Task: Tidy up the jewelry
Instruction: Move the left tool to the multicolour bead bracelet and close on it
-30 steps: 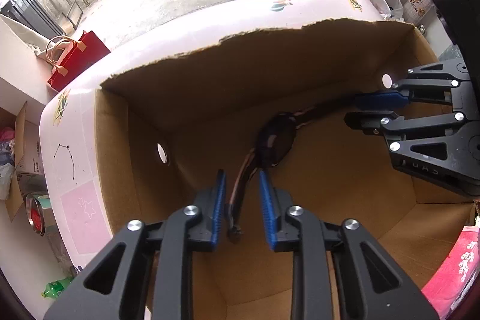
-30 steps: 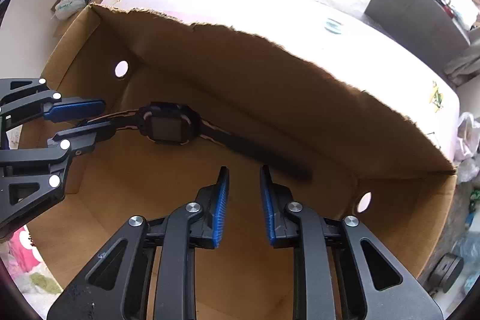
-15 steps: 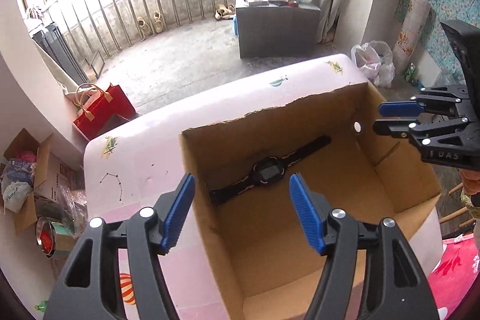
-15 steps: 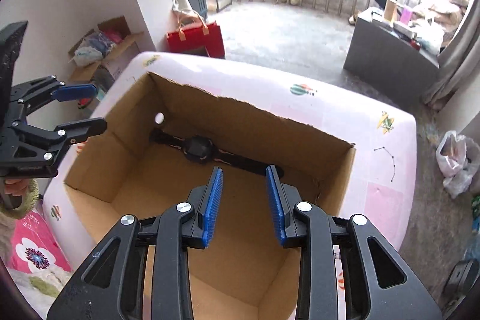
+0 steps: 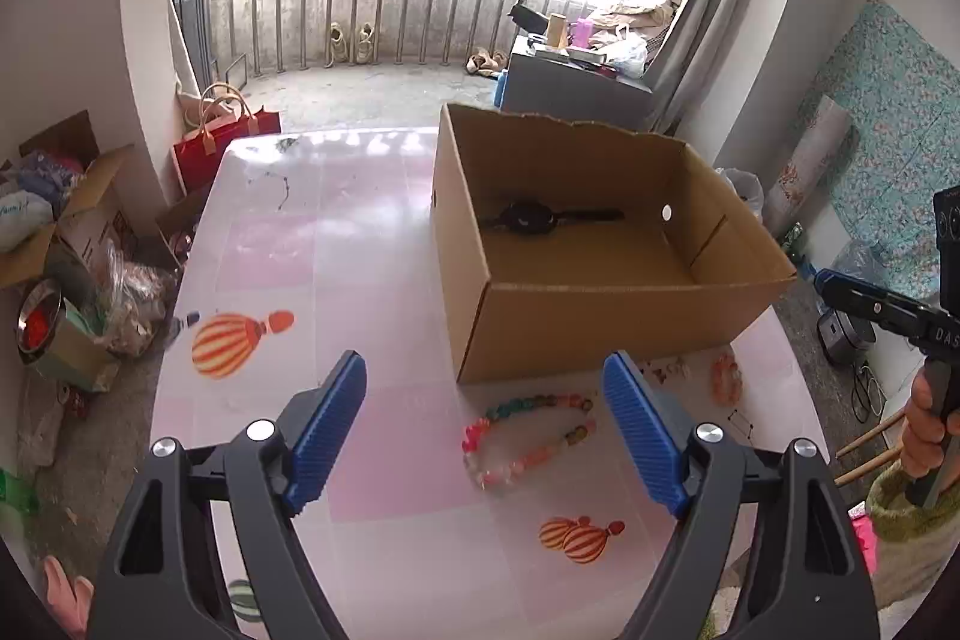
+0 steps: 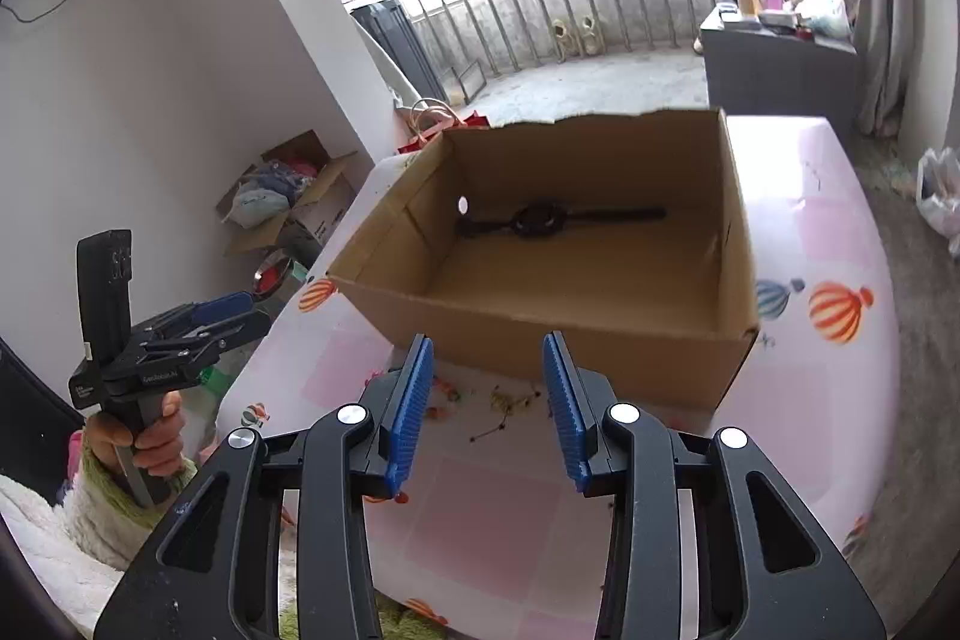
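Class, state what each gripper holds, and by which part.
Nothing: left gripper and right gripper are opening, empty. The watch lies in the box.

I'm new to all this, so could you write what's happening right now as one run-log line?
watch: lying in cardboard box | bead bracelet: on table before box | left gripper: opening, empty | right gripper: opening, empty

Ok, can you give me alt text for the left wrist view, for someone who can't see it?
Left gripper, its fingers opening with nothing between them, hangs over a pink table above a bead bracelet. Beyond it sits an open box with a black watch inside. The right gripper, held in a hand, shows at the right edge.
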Available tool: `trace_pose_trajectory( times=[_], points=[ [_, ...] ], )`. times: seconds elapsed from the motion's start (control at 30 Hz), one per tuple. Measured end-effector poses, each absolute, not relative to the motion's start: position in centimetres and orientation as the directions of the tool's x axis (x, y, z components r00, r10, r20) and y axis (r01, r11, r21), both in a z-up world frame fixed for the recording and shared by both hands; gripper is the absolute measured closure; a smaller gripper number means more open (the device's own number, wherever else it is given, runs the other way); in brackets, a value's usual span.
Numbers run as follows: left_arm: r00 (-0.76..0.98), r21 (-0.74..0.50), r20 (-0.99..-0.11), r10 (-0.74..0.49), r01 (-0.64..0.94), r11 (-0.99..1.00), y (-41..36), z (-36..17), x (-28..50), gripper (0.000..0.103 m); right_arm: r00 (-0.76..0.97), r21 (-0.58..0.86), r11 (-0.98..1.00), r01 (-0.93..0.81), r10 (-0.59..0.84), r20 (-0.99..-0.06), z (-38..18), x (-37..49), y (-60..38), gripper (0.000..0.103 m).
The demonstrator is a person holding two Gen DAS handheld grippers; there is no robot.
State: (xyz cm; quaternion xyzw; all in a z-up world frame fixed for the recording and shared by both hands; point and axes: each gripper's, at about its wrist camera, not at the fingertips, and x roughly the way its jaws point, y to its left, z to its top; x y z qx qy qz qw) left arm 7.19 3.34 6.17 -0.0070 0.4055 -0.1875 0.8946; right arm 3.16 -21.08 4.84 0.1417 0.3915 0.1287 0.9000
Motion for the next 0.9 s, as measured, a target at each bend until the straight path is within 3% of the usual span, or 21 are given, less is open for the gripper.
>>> trace_pose_trajectory(
  times=[0.17, 0.23, 0.33, 0.6, 0.73, 0.9],
  points=[
    [0.597, -0.141, -0.75, -0.284, 0.275, 0.951, 3.1, 1.8, 5.3, 0.025, 0.615, 0.457, 0.889, -0.031, 0.377, -0.692, 0.0, 2.8, -18.4, 0.066],
    [0.598, -0.121, -0.759, -0.258, 0.26, 0.958, 2.9, 0.4, 5.6, 0.031, 0.602, 0.465, 0.885, -0.011, 0.377, -0.704, -1.3, 3.3, -17.2, 0.066],
    [0.588, -0.109, -0.771, -0.246, 0.259, 0.96, 2.5, -1.1, 6.5, 0.037, 0.582, 0.425, 0.905, 0.002, 0.345, -0.736, -2.4, 4.2, -15.5, 0.066],
    [0.558, -0.031, -0.81, -0.18, 0.266, 0.963, 0.3, -4.3, 9.0, 0.04, 0.583, 0.388, 0.922, 0.023, 0.303, -0.754, -3.8, 4.9, -14.6, 0.066],
    [0.561, -0.009, -0.812, -0.162, 0.266, 0.964, 0.1, -5.1, 9.0, 0.05, 0.583, 0.362, 0.932, 0.03, 0.278, -0.763, -3.8, 4.4, -14.3, 0.066],
    [0.58, 0.019, -0.798, -0.163, 0.294, 0.956, 0.3, -5.2, 7.8, 0.073, 0.575, 0.353, 0.935, 0.042, 0.266, -0.774, -4.4, 4.6, -14.1, 0.066]
  ],
)
